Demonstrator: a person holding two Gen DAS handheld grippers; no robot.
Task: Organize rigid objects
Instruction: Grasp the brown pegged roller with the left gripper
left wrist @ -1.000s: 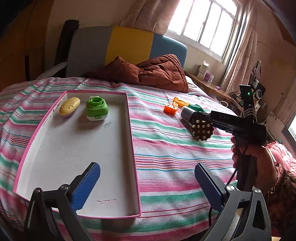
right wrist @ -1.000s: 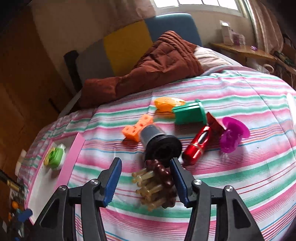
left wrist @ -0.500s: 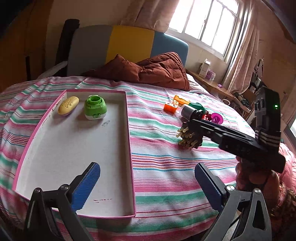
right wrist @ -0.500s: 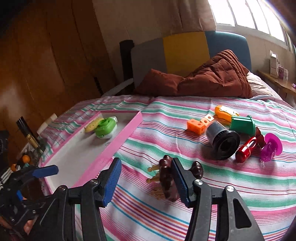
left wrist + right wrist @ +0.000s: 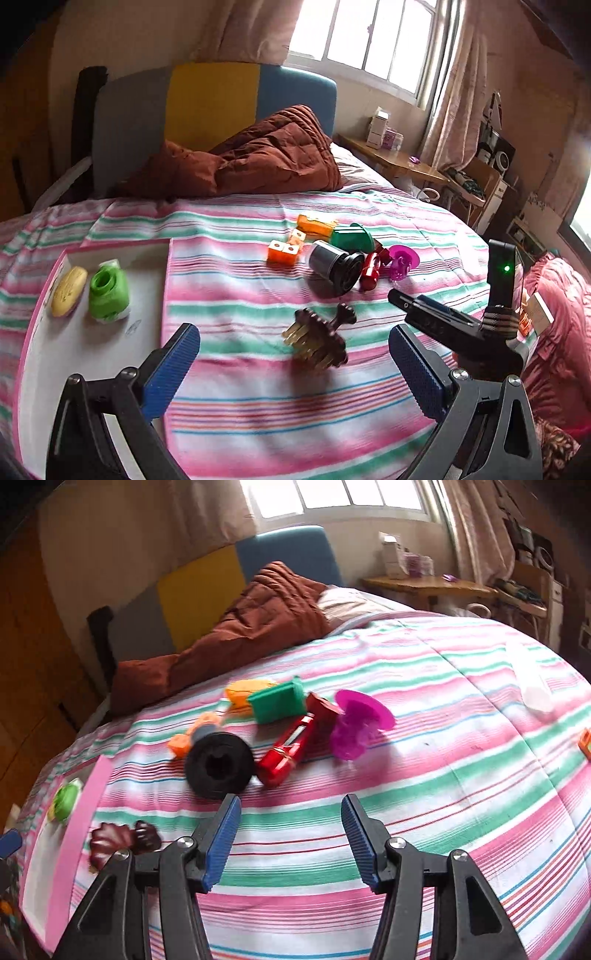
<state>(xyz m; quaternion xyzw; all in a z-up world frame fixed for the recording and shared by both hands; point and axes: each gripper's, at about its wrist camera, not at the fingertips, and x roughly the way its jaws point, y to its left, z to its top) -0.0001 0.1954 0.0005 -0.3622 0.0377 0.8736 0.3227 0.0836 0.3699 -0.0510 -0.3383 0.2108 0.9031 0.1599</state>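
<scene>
Brown peg toy (image 5: 319,341) lies free on the bedspread just beside the pink tray (image 5: 164,295), apparently short of it. Right gripper (image 5: 290,840) empty, jaws apart; left gripper (image 5: 295,369) wide open, nothing between.

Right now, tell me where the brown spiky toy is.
The brown spiky toy lies on the striped bedspread, between the pink-edged tray and the toy pile, nearest the black cylinder. Neither tongs touch it.
</scene>
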